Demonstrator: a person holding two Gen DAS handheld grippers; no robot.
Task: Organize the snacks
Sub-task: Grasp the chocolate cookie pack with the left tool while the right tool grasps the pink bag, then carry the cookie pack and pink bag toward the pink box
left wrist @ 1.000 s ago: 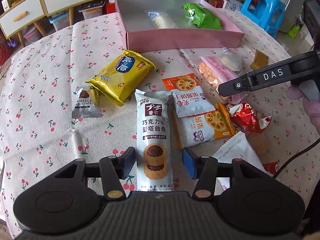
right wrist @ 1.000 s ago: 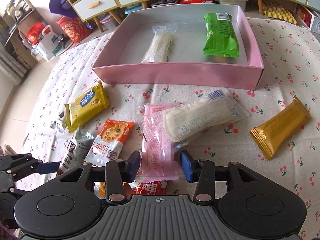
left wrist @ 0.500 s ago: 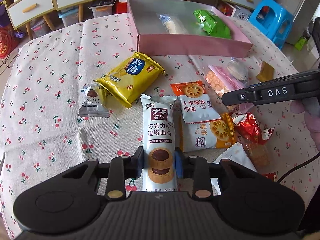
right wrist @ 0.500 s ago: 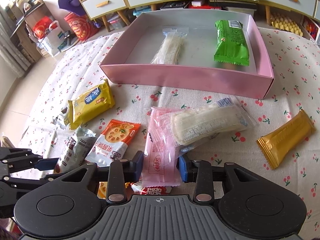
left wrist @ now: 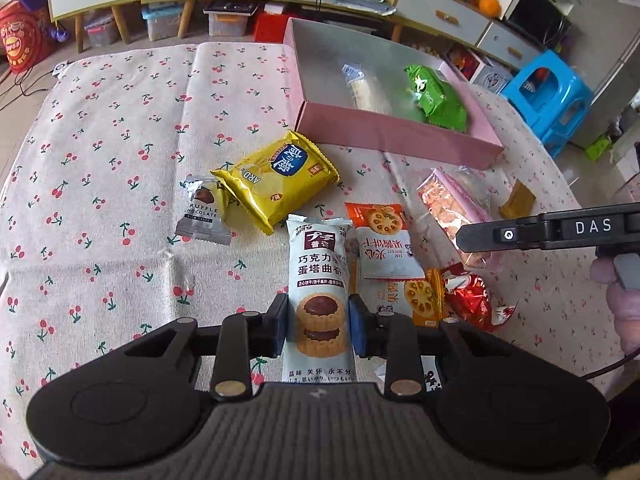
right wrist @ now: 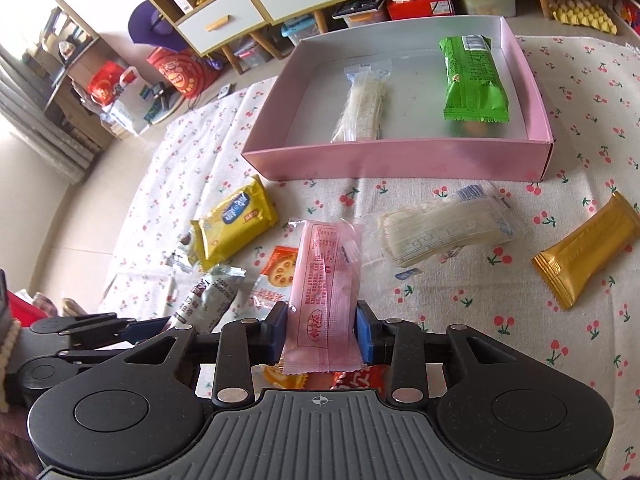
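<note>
Snack packets lie scattered on the cherry-print tablecloth (left wrist: 120,160) before the pink box (right wrist: 400,164) at its far edge. Left gripper (left wrist: 319,326) clamps a white tart-cookie packet (left wrist: 319,280); right gripper (right wrist: 322,330) clamps a pink packet (right wrist: 326,280).

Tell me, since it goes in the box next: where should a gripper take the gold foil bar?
Grip the gold foil bar across its narrow middle, coming from above. It lies flat and apart on the tablecloth, so probably turn the fingers square to its slanted length.
</note>
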